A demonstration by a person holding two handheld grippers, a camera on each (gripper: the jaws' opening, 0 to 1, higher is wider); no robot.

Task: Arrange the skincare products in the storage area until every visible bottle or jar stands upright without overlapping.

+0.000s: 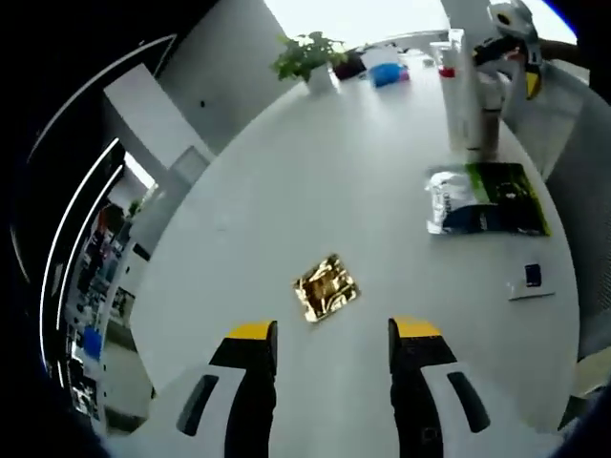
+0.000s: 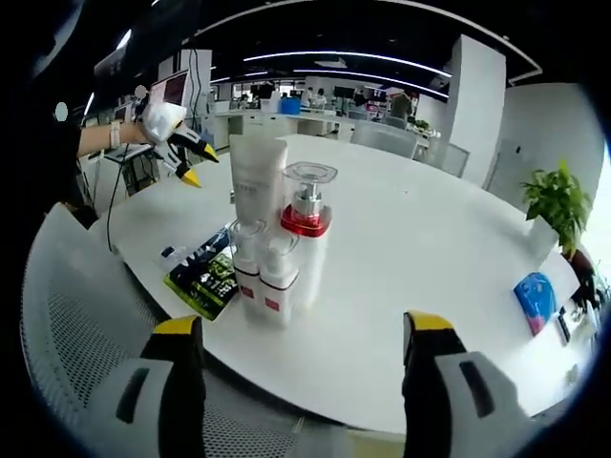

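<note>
In the left gripper view the left gripper (image 1: 332,334) stands with its yellow-tipped jaws spread wide and nothing between them, above the white table (image 1: 286,181). Just beyond the jaw tips lies a small gold foil sachet (image 1: 326,287), flat on the table. Farther out and to the right of the sachet lies a flat green and black packet (image 1: 485,198), and near it a small white card (image 1: 531,281) with a dark square on it. Beyond the packet stands a tall white tube (image 1: 455,91), upright, with other bottles close behind it that cannot be told apart here. The other gripper shows above them at the view's top right. At the far end of the table stand a potted plant (image 1: 308,57) and a blue pouch (image 1: 387,72).

In the right gripper view the right gripper (image 2: 304,339) is likewise wide open and empty, held off the table edge over a white mesh chair back (image 2: 72,305). Straight ahead of the jaws the skincare cluster stands upright near the table edge: the white tube, a red-collared pump bottle (image 2: 307,224) with a clear cap, and two small clear-capped bottles (image 2: 260,272) in front, packed side by side. The green packet lies just left of the cluster. This view shows the bottles singly, and the office desks behind; the sachet lies in the left gripper view.
</note>
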